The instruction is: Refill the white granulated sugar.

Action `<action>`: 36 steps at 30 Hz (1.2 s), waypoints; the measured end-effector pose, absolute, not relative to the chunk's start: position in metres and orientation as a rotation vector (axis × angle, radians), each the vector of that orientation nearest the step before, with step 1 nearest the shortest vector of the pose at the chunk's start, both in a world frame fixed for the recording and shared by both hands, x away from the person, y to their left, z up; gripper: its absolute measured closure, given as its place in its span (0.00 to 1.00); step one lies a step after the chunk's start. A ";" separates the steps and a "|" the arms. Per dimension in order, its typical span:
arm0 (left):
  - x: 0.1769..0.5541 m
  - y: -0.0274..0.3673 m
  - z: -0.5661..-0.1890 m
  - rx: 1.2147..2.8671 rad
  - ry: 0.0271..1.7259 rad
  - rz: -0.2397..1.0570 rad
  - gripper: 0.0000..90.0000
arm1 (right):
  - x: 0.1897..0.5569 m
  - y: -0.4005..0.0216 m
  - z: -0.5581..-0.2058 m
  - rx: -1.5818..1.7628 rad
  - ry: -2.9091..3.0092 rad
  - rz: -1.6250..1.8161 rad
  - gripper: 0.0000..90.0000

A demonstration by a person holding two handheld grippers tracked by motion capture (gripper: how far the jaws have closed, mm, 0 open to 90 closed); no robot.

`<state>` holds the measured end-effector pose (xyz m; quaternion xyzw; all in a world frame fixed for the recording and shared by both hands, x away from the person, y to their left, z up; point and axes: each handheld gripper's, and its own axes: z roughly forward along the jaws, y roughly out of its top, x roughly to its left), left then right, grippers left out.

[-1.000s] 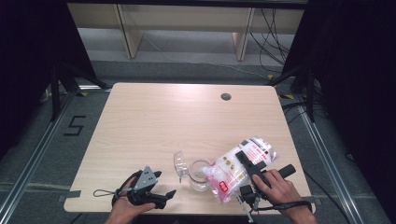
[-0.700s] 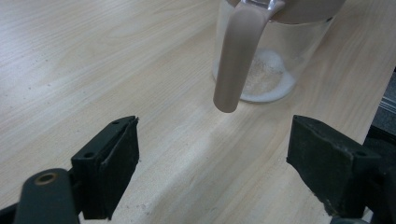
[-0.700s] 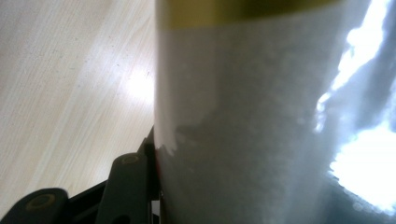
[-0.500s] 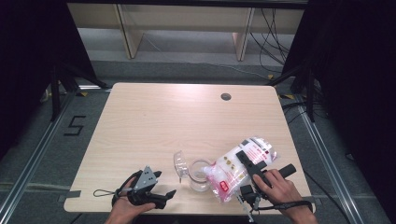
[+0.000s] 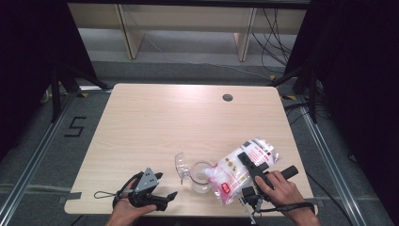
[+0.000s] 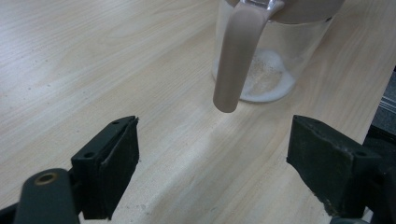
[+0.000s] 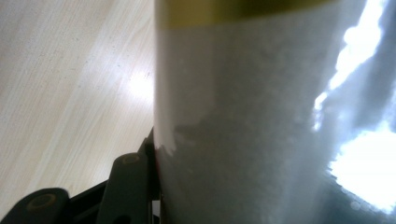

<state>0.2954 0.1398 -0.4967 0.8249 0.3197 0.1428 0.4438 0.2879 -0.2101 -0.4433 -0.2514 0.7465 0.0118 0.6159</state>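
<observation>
A white-filled plastic bag (image 5: pixel 240 170) is pinched by the right gripper (image 5: pixel 249 167) and tilted against the glass jar (image 5: pixel 201 176) near the table's front edge; the left gripper (image 5: pixel 162 197) is held spread, empty

Table: light wooden rectangular tabletop (image 5: pixel 155 122) with rounded corners and a small dark round grommet hole (image 5: pixel 227 97) near its far edge
Floor: grey carpet (image 5: pixel 51 155) with a black figure five taped mark (image 5: pixel 75 126) left of the table, and silver metal rails (image 5: pixel 28 162) running along both sides
Far side: pale wooden shelf frame (image 5: pixel 127 28) with upright posts, black loose cables (image 5: pixel 275 35) beside it
Sides: black curtains (image 5: pixel 28 52) left and right
Light: soft glare on the tabletop's far edge
</observation>
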 end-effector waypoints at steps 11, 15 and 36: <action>0.295 0.138 -0.498 2.016 0.800 0.332 0.18 | 0.293 -0.205 -0.436 -0.746 1.663 -0.013 0.59; 0.295 0.139 -0.497 2.036 0.790 0.336 0.18 | 0.287 -0.210 -0.441 -0.596 1.710 0.001 0.59; 0.295 0.140 -0.496 2.042 0.787 0.338 0.18 | 0.286 -0.209 -0.438 -0.607 1.696 -0.015 0.59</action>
